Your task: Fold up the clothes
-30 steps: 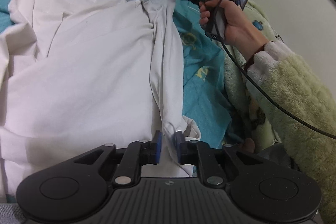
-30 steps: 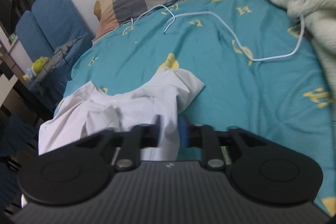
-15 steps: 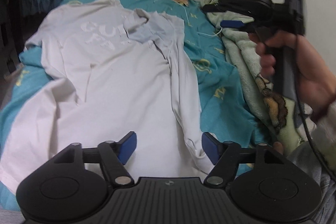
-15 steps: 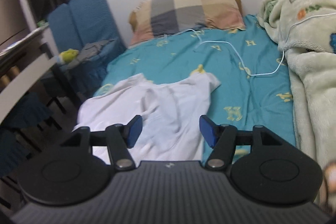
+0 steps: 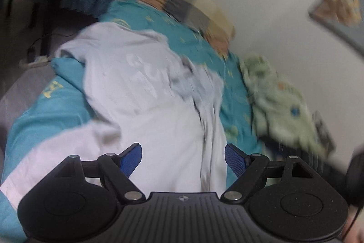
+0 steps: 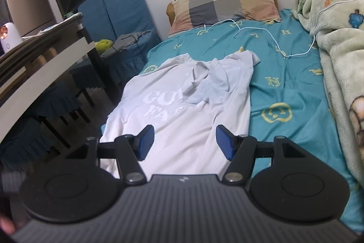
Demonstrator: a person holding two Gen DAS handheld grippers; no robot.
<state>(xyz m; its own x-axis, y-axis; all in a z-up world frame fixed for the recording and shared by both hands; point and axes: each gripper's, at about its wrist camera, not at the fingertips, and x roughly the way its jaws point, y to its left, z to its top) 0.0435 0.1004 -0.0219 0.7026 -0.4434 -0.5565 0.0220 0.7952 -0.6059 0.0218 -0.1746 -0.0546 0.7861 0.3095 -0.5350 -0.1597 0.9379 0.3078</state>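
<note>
Lying flat on the teal bed [image 6: 295, 88], the white shirt [image 6: 182, 120] sits left of centre, its left edge hanging toward the bed's side. Right sleeve and side are already flipped in over the chest print, so one fold looks done; left side not yet.

Left gripper [image 5: 183, 157]: jaws spread wide, nothing between them, hovering over the shirt's near hem. Right gripper [image 6: 184, 142]: jaws also wide apart, empty, above the shirt's lower body.

Handling guess: thin, light cotton, limp, no stiffness, so it will sag and drag when lifted by one point. Likely not slippery on the sheet; wrinkles bunch easily. Best grabs look like the left shoulder seam far out plus the near-left hem corner, pinching one doubled edge each, lifting both together.

View differences: the right wrist view is sharp, shows the print, the folded flap, pillow [image 6: 227, 3] far, white cable [image 6: 273, 40], fleece blanket [image 6: 336, 56] right, blue chair [image 6: 118, 15] and table [image 6: 45, 60] left. Left wrist view is motion-blurred and tilted; only it shows the shirt's left sleeve [image 5: 70, 51] draped near the bed edge and a wall picture [image 5: 339, 8].
</note>
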